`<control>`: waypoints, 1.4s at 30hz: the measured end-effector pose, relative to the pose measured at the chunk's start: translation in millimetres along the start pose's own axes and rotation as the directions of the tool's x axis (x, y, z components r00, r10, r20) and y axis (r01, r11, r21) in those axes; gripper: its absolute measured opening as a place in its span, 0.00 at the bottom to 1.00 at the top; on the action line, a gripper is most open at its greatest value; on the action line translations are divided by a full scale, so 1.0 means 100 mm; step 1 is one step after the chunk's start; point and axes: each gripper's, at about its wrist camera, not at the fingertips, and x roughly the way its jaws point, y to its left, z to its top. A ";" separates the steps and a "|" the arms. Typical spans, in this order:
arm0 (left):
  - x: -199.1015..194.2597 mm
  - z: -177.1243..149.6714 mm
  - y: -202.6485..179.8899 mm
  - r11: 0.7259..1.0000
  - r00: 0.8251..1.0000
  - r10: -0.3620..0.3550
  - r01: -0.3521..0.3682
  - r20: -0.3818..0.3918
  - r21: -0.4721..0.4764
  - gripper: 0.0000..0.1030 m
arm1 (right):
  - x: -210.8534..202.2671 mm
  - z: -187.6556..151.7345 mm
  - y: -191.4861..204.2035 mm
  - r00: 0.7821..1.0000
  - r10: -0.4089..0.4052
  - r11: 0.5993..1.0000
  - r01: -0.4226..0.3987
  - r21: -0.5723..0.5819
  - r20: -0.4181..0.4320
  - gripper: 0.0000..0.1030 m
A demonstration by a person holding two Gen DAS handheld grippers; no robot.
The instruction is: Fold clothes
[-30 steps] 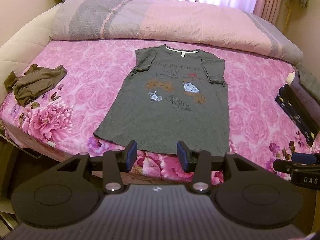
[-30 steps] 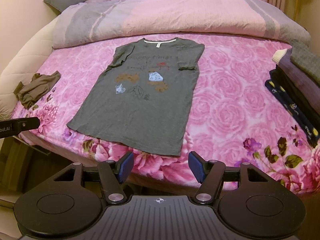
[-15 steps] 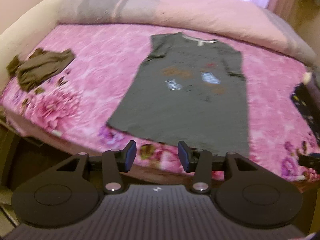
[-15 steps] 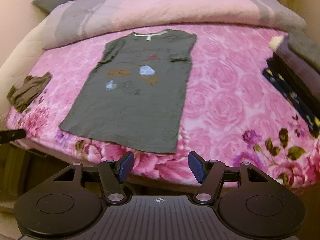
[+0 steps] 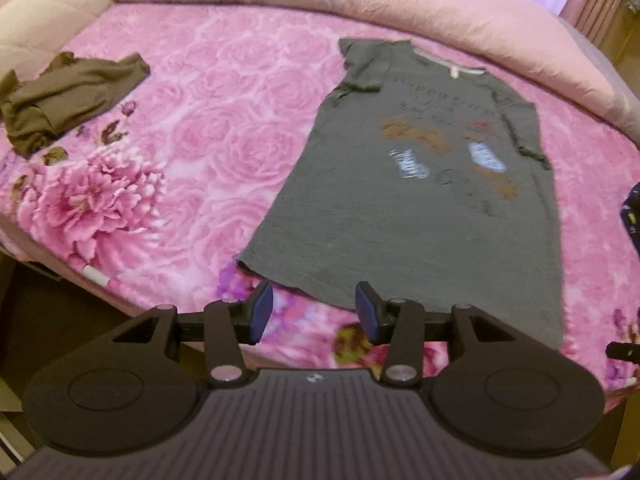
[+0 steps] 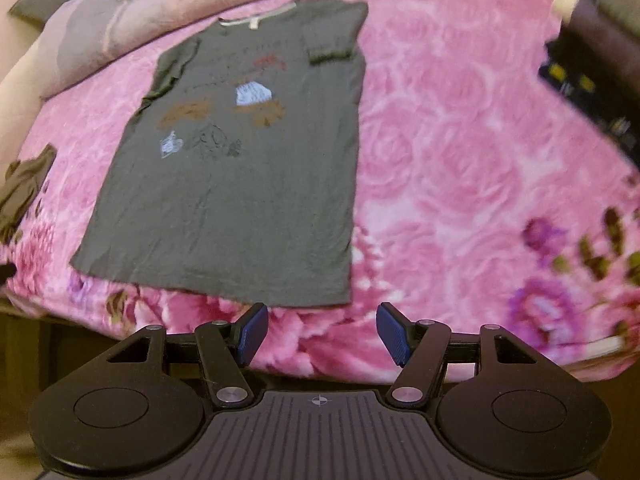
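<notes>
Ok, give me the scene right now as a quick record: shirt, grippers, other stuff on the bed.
shirt: grey tee, spread flat, print up, collar at far end, sleeves tucked onto the body
surface: pink floral bed
left gripper: open, empty, above the hem's left corner
right gripper: open, empty, above the hem's right corner
other clothes: crumpled brown garment on the left, dark stack on the right
fold: not started

Both the left gripper [image 5: 315,312] and the right gripper [image 6: 322,334] point steeply downward, jaws standing apart with nothing between their blue pads.
</notes>
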 end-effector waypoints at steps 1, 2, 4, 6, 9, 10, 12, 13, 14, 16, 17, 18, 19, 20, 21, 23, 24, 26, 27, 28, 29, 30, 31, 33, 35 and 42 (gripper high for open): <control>0.14 0.04 0.08 1.000 1.000 -0.005 0.005 -0.009 0.001 0.40 | 0.11 0.03 -0.04 1.000 0.010 1.000 -0.010 0.027 -0.001 0.62; 0.27 0.08 0.15 1.000 1.000 -0.017 0.018 -0.008 0.011 0.40 | 0.22 0.05 -0.08 1.000 0.021 0.998 -0.021 0.054 -0.001 0.62; 0.54 0.16 0.28 0.999 0.999 -0.042 0.042 -0.007 0.031 0.39 | 0.39 0.11 -0.18 0.998 0.057 0.992 -0.060 0.107 0.029 0.62; 0.81 0.25 0.42 0.996 0.998 -0.070 0.070 -0.001 0.051 0.39 | 0.55 0.15 -0.30 0.993 0.094 0.983 -0.104 0.148 0.074 0.62; 1.19 0.38 0.66 0.987 0.988 -0.153 0.152 0.006 0.046 0.38 | 0.78 0.20 -0.52 0.978 0.168 0.962 -0.190 0.195 0.127 0.62; 1.29 0.41 0.73 0.983 0.984 -0.179 0.178 0.006 0.035 0.35 | 0.85 0.20 -0.60 0.970 0.196 0.952 -0.223 0.210 0.142 0.62; 1.46 0.42 0.86 0.972 0.972 -0.237 0.236 0.006 0.014 0.32 | 0.96 0.19 -0.76 0.950 0.259 0.925 -0.296 0.241 0.171 0.62; 1.54 0.42 0.93 0.964 0.964 -0.267 0.267 0.005 0.004 0.32 | 1.02 0.18 -0.85 0.939 0.293 0.905 -0.333 0.263 0.182 0.62; 1.61 0.43 0.98 0.954 0.954 -0.299 0.299 0.004 -0.005 0.32 | 1.07 0.16 -0.94 0.926 0.325 0.884 -0.370 0.285 0.192 0.62; 1.72 0.41 1.06 0.926 0.927 -0.376 0.376 -0.002 -0.016 0.32 | 1.16 0.12 -1.09 0.900 0.384 0.845 -0.432 0.314 0.206 0.61; 1.75 0.39 1.09 0.917 0.917 -0.400 0.400 0.002 -0.007 0.32 | 1.17 0.11 -1.14 0.886 0.409 0.829 -0.461 0.316 0.217 0.61; 1.78 0.37 1.12 0.906 0.906 -0.423 0.423 0.006 0.002 0.32 | 1.18 0.09 -1.19 0.874 0.433 0.815 -0.485 0.318 0.222 0.61; 1.80 0.34 1.15 0.895 0.895 -0.446 0.446 0.009 0.012 0.32 | 1.19 0.08 -1.23 0.863 0.455 0.800 -0.505 0.324 0.221 0.61; 1.83 0.32 1.18 0.883 0.883 -0.468 0.468 0.012 0.021 0.32 | 1.19 0.06 -1.27 0.852 0.476 0.786 -0.524 0.328 0.220 0.61; 1.86 0.30 1.20 0.872 0.872 -0.489 0.489 0.015 0.028 0.32 | 1.20 0.03 -1.30 0.840 0.497 0.772 -0.542 0.332 0.218 0.61; 1.86 0.27 1.28 0.849 0.849 -0.528 0.528 0.024 0.010 0.32 | 1.21 -0.03 -1.33 0.822 0.527 0.753 -0.569 0.331 0.215 0.61; 1.86 0.24 1.32 0.837 0.837 -0.547 0.547 0.022 0.000 0.32 | 1.21 -0.06 -1.33 0.816 0.536 0.749 -0.578 0.325 0.216 0.61; 1.89 0.18 1.40 0.805 0.805 -0.593 0.593 0.020 -0.013 0.32 | 1.19 -0.11 -1.30 0.810 0.548 0.750 -0.587 0.305 0.210 0.61; 1.91 0.15 1.44 0.787 0.788 -0.616 0.616 0.021 -0.021 0.32 | 1.18 -0.14 -1.27 0.808 0.553 0.753 -0.590 0.292 0.206 0.61; 1.93 0.13 1.48 0.768 0.769 -0.639 0.639 0.024 -0.037 0.32 | 1.17 -0.17 -1.25 0.805 0.557 0.755 -0.593 0.280 0.204 0.61; 1.97 0.11 1.51 0.746 0.750 -0.661 0.661 0.033 -0.074 0.32 | 1.17 -0.21 -1.24 0.800 0.559 0.750 -0.599 0.279 0.217 0.61; 2.02 0.12 1.53 0.723 0.730 -0.683 0.682 0.037 -0.109 0.32 | 1.19 -0.24 -1.24 0.794 0.562 0.738 -0.608 0.293 0.232 0.61; 2.06 0.13 1.55 0.700 0.711 -0.702 0.700 0.042 -0.138 0.32 | 1.21 -0.25 -1.25 0.787 0.567 0.725 -0.618 0.304 0.245 0.61; 2.14 0.18 1.53 0.671 0.684 -0.728 0.724 0.043 -0.160 0.32 | 1.23 -0.21 -1.24 0.781 0.570 0.720 -0.624 0.302 0.255 0.61; 2.22 0.27 1.47 0.660 0.674 -0.738 0.733 0.042 -0.164 0.30 | 1.28 -0.14 -1.22 0.776 0.572 0.717 -0.631 0.296 0.266 0.61; 2.43 0.65 1.34 0.676 0.690 -0.723 0.718 0.043 -0.165 0.22 | 1.48 0.25 -1.19 0.750 0.593 0.705 -0.659 0.260 0.294 0.61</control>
